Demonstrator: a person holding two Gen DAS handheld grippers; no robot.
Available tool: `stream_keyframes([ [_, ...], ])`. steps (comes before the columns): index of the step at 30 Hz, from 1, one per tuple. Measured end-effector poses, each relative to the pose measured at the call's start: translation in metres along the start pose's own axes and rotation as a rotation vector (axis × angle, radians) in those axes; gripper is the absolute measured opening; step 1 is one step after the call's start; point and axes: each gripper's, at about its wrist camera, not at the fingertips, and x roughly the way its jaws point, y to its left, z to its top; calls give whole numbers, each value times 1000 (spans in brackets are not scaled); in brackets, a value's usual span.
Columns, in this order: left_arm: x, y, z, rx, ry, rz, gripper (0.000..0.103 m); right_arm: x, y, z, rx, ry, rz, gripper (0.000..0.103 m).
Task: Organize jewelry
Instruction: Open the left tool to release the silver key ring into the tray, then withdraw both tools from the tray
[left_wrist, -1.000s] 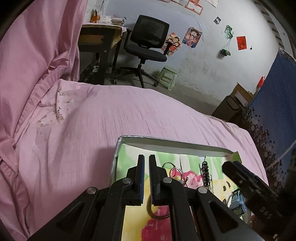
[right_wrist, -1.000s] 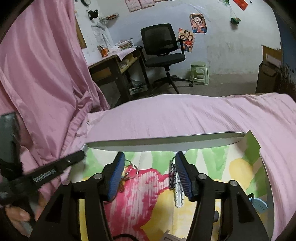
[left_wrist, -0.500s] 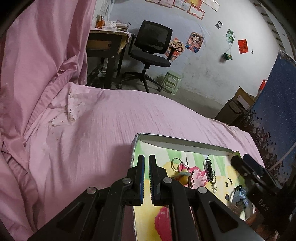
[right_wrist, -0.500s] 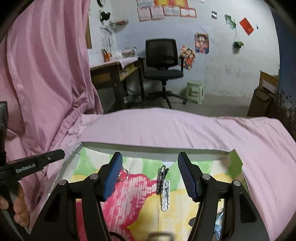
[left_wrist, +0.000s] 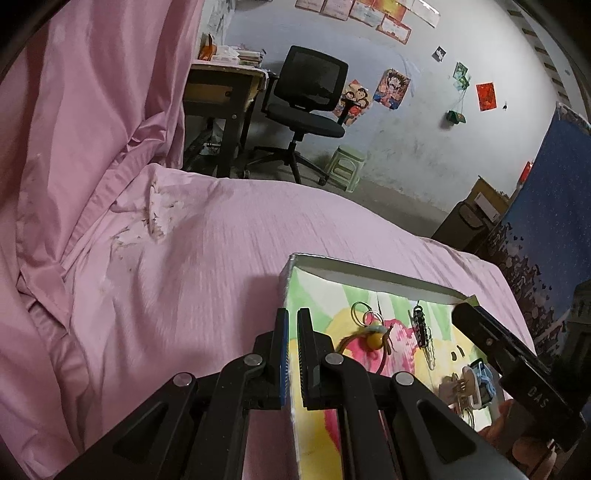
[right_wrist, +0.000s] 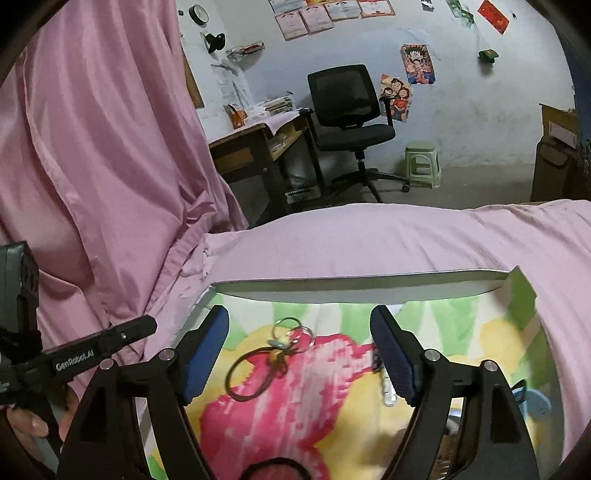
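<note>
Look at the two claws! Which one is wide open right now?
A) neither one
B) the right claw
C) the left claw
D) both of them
B: the right claw has its blue pads spread far apart above the tray, while the left claw has its pads nearly together, with nothing between them.

A pale, scuffed plaster wall (right_wrist: 461, 122) carries cartoon posters (right_wrist: 417, 64), a row of framed certificates (right_wrist: 317, 16) and a red paper square (left_wrist: 485, 96). Before it, on the bare grey concrete floor (right_wrist: 480, 184), stands a black mesh-backed swivel office chair (right_wrist: 351, 114), with a small light-green plastic stool (right_wrist: 423, 162) beside it. A wooden desk (right_wrist: 255, 147) piled with books and papers stands just beside the chair. Pink fabric (left_wrist: 92, 110) hangs at the left. A dark-blue patterned cloth (left_wrist: 546, 206) hangs at the right near cardboard boxes (left_wrist: 476, 214).
</note>
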Motion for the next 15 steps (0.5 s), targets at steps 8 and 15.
stream_keyframes([
  [8, -20, 6, -13, 34, -52, -14, 27, -25, 13, -14, -8, -90, -33, 91],
  [15, -56, -2, -37, 57, -199, -27, 76, -60, 9, -29, -66, -151, -59, 102],
])
